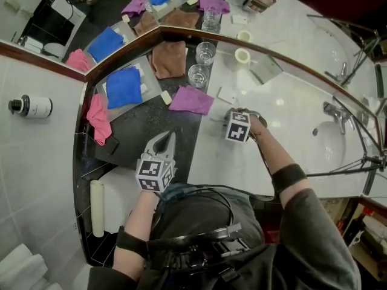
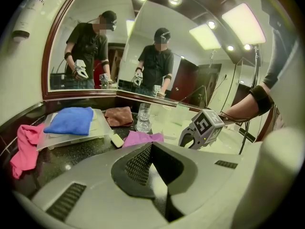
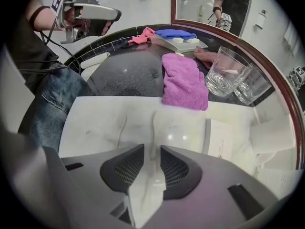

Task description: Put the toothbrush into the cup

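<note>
A white toothbrush [image 3: 153,128] lies flat on the pale marble counter [image 3: 95,123]. My right gripper [image 3: 152,149] points steeply down over it, open, with the handle in the gap between its pads and not squeezed. In the head view that gripper [image 1: 237,125] stands at the middle of the counter, its jaws hidden under its marker cube. A white cup [image 1: 242,56] stands farther back by the mirror. My left gripper [image 1: 164,139] is shut and empty, hovering over the dark counter [image 1: 151,122]; in its own view the jaws [image 2: 152,149] meet with nothing between them.
Two clear glasses [image 3: 224,73] [image 3: 251,85] and a purple cloth [image 3: 183,80] lie just beyond the toothbrush. A flat white packet [image 3: 224,142] sits to its right. Blue towel [image 1: 124,86], pink cloth [image 1: 98,118], brown cloth [image 1: 167,59], soap [image 1: 165,97]; sink [image 1: 329,147] at right.
</note>
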Tool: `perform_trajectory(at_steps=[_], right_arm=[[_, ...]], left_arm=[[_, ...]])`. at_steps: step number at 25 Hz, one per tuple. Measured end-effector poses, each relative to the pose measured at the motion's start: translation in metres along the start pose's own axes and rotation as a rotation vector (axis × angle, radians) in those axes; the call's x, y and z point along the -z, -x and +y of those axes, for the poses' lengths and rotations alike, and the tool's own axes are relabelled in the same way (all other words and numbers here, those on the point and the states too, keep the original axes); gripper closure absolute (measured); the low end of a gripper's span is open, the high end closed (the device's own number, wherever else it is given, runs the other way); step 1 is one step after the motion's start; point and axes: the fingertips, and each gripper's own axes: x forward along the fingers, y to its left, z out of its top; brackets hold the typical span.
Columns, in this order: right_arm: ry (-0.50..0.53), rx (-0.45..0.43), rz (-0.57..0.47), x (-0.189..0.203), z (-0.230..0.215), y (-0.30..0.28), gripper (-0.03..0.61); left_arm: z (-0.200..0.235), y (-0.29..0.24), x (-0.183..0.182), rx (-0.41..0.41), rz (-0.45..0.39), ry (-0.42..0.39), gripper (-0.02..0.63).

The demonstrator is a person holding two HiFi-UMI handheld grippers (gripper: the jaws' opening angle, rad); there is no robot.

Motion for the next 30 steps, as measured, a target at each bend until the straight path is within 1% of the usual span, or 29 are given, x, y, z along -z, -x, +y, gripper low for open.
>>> perform_trajectory(at_steps=[1,2,3,7,10,17,24,30], right_arm=[[0.002,-0.001,0.002,0.0,-0.001,0.0,0.455],[0.005,0.0,0.003,0.0,-0.002,0.0,0.526],[0.008,0.0,0.005,0.001,-0.002,0.0,0.531],[0.016,-0.009,0.006,0.001,-0.003,0.0,0.534],[0.02,0.002,0.004,0.001,-0.003,0.001,0.535],[-0.022,0.032,-0.04,0.002,-0.007,0.016,0.535],[-0.057,0.109,-0.117,0.0,-0.015,0.053,0.535],[-0.118,0.19,-0.22,0.001,-0.014,0.09,0.535]], left_arm=[[0.001,0.0,0.001,-0.001,0.002,0.002,0.612],[0.0,0.0,0.002,-0.002,0.004,0.004,0.612],[0.0,-0.001,0.002,0.0,0.007,0.006,0.612],[-0.001,-0.003,0.002,0.001,0.007,0.004,0.612],[-0.001,-0.003,0.002,0.0,0.004,0.002,0.612],[-0.004,-0.001,-0.002,0.003,0.002,-0.014,0.612],[-0.01,0.0,-0.015,0.013,-0.018,-0.04,0.612],[-0.019,0.002,-0.027,0.03,-0.037,-0.074,0.612]])
